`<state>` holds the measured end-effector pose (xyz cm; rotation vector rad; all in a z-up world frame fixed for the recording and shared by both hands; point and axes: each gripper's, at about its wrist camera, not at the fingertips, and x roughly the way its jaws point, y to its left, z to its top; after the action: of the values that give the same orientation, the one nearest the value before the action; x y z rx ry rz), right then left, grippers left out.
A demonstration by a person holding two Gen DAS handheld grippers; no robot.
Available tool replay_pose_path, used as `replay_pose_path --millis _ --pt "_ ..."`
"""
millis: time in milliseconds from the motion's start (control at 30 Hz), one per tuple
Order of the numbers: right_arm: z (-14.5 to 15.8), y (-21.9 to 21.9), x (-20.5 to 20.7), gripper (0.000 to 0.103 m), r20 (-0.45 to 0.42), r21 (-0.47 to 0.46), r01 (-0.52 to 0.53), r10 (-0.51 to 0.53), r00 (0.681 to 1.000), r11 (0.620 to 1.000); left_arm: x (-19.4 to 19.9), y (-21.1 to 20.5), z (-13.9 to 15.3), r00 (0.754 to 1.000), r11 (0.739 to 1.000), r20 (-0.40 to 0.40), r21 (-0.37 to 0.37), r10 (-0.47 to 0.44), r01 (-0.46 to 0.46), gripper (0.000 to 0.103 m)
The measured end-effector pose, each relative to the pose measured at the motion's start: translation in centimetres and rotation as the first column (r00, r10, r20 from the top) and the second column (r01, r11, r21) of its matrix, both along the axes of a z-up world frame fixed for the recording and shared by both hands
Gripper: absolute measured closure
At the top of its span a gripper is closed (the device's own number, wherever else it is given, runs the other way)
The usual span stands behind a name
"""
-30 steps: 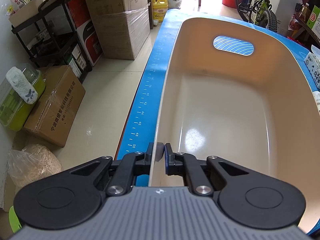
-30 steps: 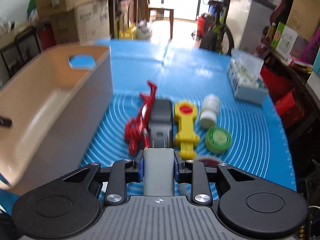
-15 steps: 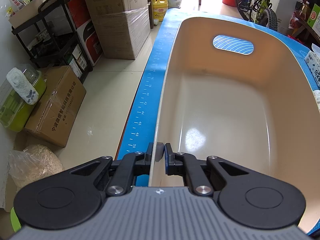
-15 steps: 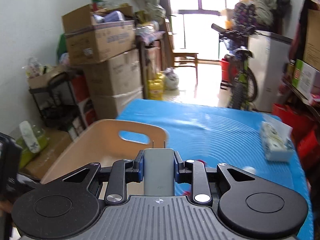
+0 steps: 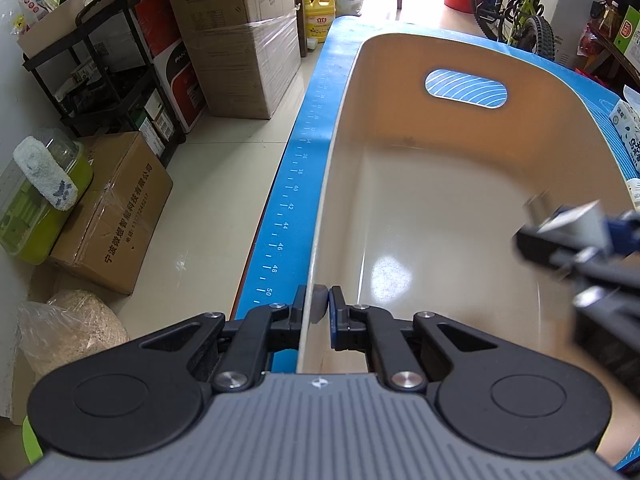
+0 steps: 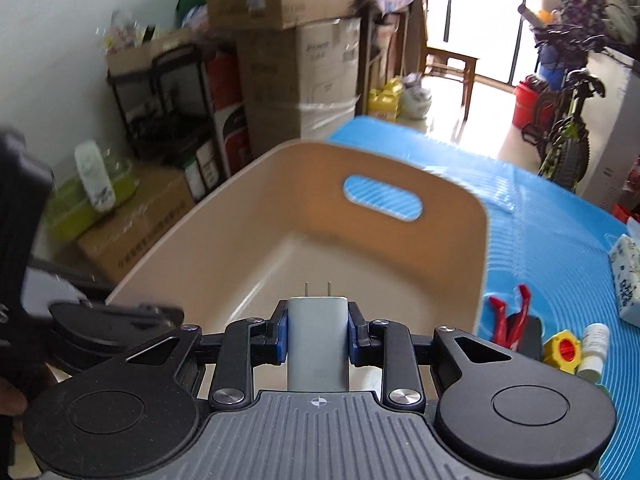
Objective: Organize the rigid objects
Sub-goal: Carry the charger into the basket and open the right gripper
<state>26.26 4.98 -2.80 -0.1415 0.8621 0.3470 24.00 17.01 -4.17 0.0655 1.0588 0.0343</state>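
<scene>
A beige plastic bin point(image 5: 460, 184) with a handle slot stands on the blue mat; nothing lies inside it. My left gripper point(image 5: 318, 306) is shut on the bin's near-left rim. My right gripper point(image 6: 317, 330) is shut on a grey wall charger point(image 6: 318, 344), prongs forward, held over the bin's point(image 6: 280, 256) near end. It also shows blurred in the left wrist view point(image 5: 576, 228). A red clamp point(image 6: 514, 314), a dark flat thing point(image 6: 532, 338), a yellow tool point(image 6: 562, 350) and a white bottle point(image 6: 596, 352) lie on the mat right of the bin.
A tissue pack point(image 6: 626, 280) lies at the mat's right. The blue mat's ruler edge point(image 5: 288, 208) runs left of the bin; beyond it are the floor, cardboard boxes point(image 5: 112, 208) and a black rack point(image 5: 104, 72). A bicycle point(image 6: 568, 128) stands behind.
My right gripper has carried the charger from above the items on the mat leftward to over the bin, entering the left wrist view. My left gripper has stayed on the rim.
</scene>
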Motion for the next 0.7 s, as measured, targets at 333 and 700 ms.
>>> replay_pose_path --millis 333,700 --pt "-3.6 1.1 1.5 0.067 -0.222 -0.119 -0.052 0.025 0.975 0.992 0.0 -0.1 0.0 1.000 1.000 0.001 0.005 -0.001 0.001 0.092" --pt "-4.5 1.7 1.2 0.056 -0.263 -0.188 -0.071 0.019 0.964 0.980 0.0 -0.1 0.0 1.000 1.000 -0.001 0.005 -0.002 0.002 0.092"
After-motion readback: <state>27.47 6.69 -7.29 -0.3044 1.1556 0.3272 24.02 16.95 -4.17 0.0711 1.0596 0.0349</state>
